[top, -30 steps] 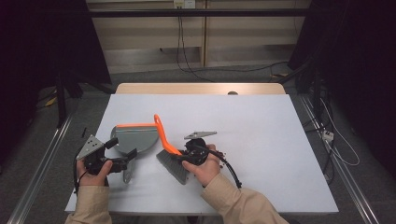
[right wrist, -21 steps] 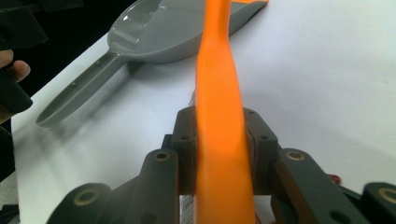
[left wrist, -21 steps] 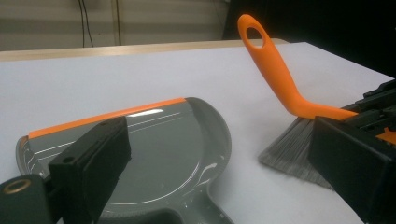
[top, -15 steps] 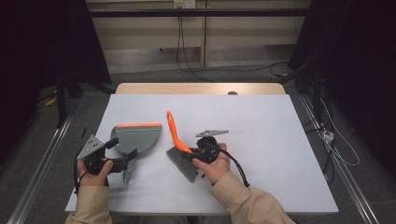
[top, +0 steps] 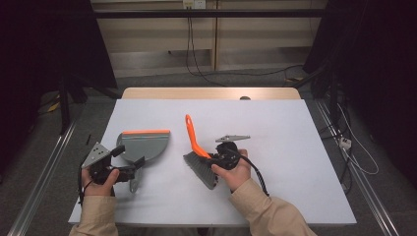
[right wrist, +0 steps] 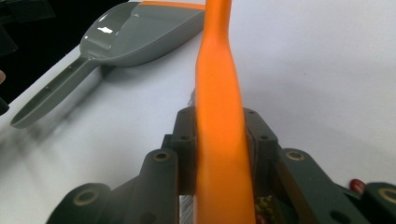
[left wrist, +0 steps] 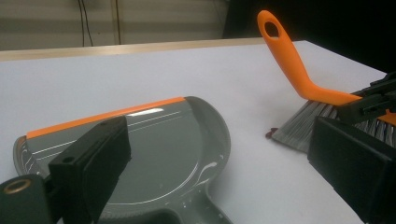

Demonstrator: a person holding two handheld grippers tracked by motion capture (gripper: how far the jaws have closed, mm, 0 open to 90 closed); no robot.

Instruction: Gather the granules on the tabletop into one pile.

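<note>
You will find no readable text, label, brand, number or sign here. The grey plastic dustpan with the orange lip is unmarked. So is the orange-handled brush with grey bristles.

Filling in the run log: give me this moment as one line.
right claw: shut on brush | left claw: open around dustpan handle | brush right of dustpan, apart | table

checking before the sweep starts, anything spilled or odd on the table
A small dark red bit lies on the white table just at the bristle edge of the brush, apart from the dustpan. More small bits sit by the right gripper. Nothing looks damaged.
</note>
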